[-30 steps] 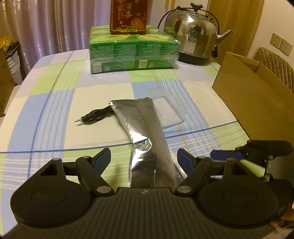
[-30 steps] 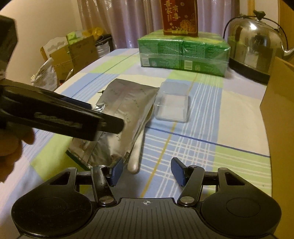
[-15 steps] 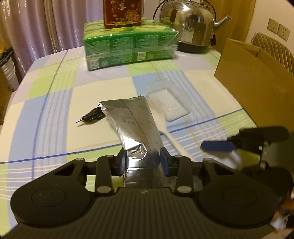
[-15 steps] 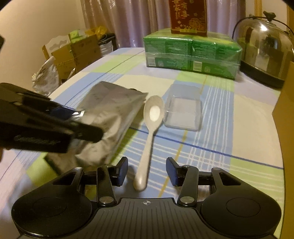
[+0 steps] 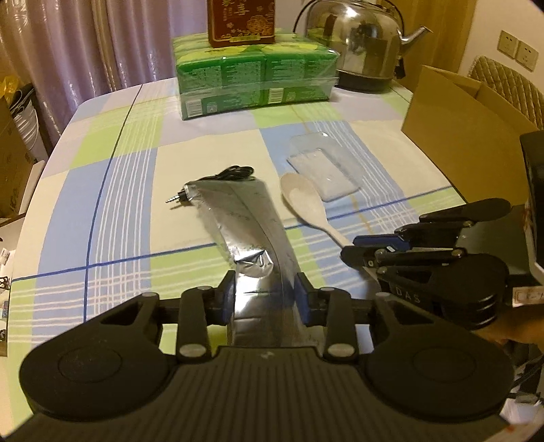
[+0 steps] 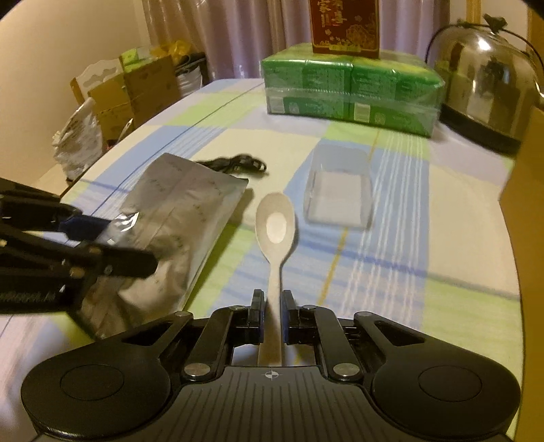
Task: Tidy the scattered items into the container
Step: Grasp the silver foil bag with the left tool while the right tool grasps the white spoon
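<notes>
Both tools closed since earlier: left tool closing on one foil pouch mid-bench, right tool clamped on one spoon. One cardboard box at right edge, cut off. One cable half hidden behind pouch.

Far beyond the fingers, at the back of the counter with its checked blue, green and cream cloth, lies a green shrink-wrapped pack, and a red box with gold lettering stands on top of it. Just right of the pack sits a shiny steel kettle. Purple curtains hang behind. Off the counter's left edge, cardboard boxes and a crumpled bag are piled.
</notes>
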Motion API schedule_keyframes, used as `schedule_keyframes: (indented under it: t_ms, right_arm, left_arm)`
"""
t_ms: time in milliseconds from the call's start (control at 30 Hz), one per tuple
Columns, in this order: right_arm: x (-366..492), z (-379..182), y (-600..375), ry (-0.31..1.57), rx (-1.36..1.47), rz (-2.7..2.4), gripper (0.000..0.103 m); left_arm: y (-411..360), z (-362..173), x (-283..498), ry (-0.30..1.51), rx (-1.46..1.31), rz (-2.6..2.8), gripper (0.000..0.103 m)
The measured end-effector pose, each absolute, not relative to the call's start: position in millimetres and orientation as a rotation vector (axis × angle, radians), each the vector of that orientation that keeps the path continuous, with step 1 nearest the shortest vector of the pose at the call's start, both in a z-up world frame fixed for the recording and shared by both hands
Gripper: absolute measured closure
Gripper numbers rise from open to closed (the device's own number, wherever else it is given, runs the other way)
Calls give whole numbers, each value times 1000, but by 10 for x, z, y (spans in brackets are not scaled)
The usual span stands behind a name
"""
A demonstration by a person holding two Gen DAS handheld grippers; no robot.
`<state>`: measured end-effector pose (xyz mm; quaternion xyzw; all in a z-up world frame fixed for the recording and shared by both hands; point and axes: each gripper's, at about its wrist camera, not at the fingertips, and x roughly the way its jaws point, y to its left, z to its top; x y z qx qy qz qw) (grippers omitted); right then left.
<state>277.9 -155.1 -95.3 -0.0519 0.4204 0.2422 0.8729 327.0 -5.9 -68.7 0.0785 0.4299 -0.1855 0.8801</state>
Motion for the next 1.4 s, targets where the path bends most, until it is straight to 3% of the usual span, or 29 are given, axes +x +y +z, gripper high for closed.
schedule_keyframes:
  t_ms: [667,733,800,867,1167,1400]
  right_arm:
    - [1243,-779,-2307,984,-69,434,96]
    - [1236,-749,-2322,967,-66,426,90]
    - [1236,-721,-2322,950,-57,424,60]
    - [1236,-685,-2317,930,-49,427,50]
    - [1285,-708,-2321,921,-13,432,42]
    - [1340,-697,-2357,888,-26,426,38]
  left_arm:
    - [-119,-571,1849,961,148,-472,78]
    - [-104,-577,1782,966,143,-470,78]
    - [-84,-581,1750,971,126,-448,77]
    - [-53,-577,1731,974,99,-424,73]
    - [-131,-558,1853,988,38,-332,45]
    - [-293,-684,2274,1134,61,-386,43]
